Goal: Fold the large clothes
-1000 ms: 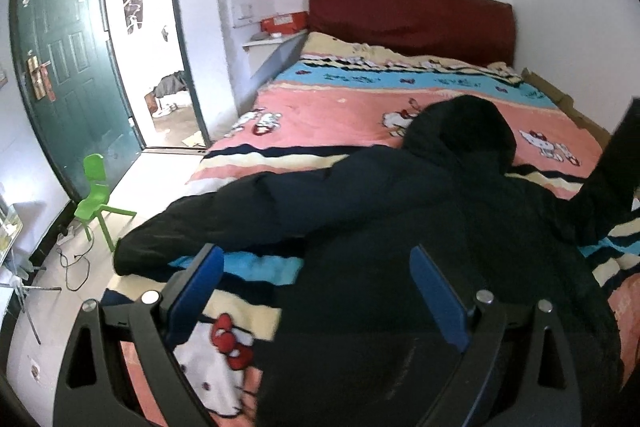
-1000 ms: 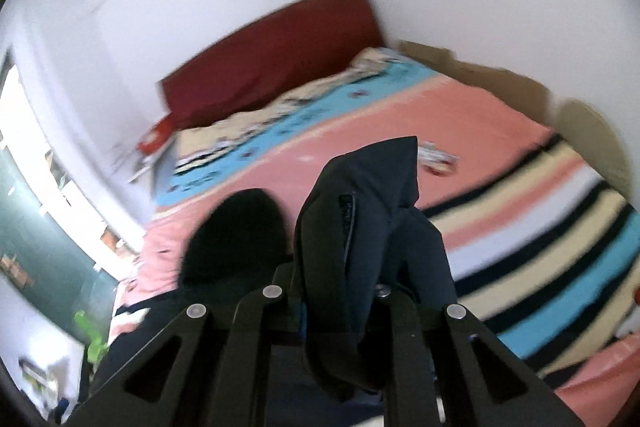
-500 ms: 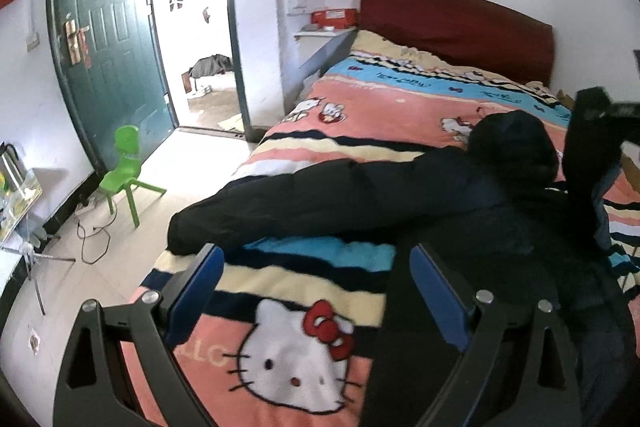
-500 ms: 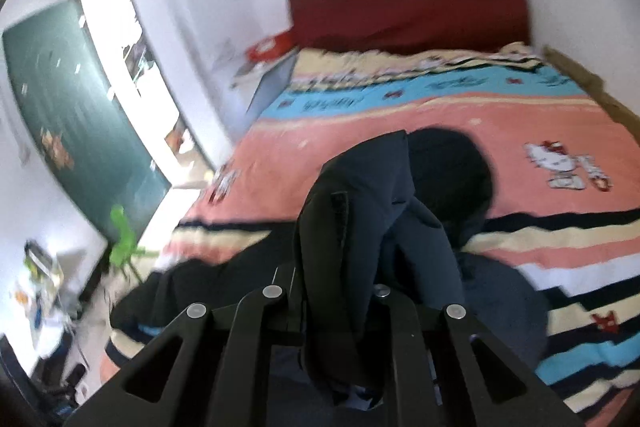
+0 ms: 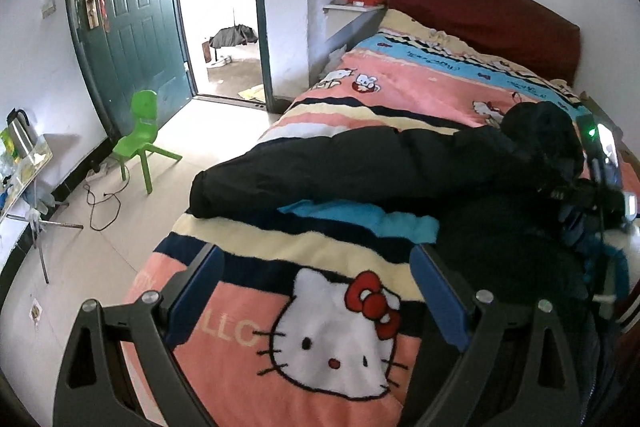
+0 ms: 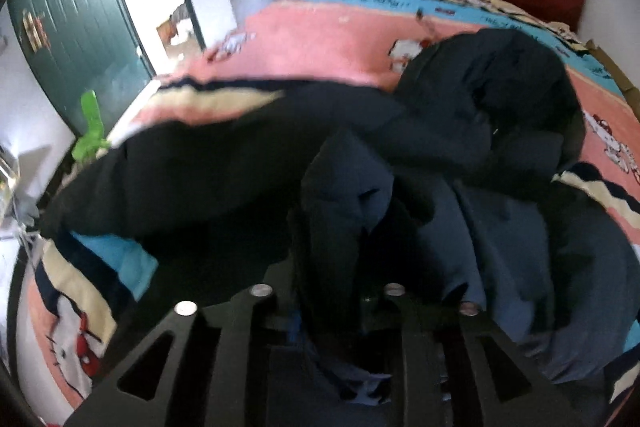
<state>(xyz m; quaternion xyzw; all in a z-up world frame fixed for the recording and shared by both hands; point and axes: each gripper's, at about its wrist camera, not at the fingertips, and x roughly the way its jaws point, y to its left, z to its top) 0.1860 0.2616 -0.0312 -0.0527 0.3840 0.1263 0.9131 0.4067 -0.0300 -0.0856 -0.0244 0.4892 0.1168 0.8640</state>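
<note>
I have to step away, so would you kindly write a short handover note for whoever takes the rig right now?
Left tool: open, holding nothing, hovering over the blanket near the foot of the bed.
Right tool: shut on a fold of the black jacket, carried over the jacket's body.
Jacket: on the bed, hood toward the red headboard, one sleeve stretched out flat toward the door side.
Done: one side gathered inward.
Left: probably lay down the held part, fold in the stretched sleeve, then fold the body.

A home bedroom: a bed [image 5: 400,99] with cartoon blanket [image 5: 320,327], red headboard [image 5: 480,11], green door [image 5: 128,7] and child's chair [image 5: 144,131].
</note>
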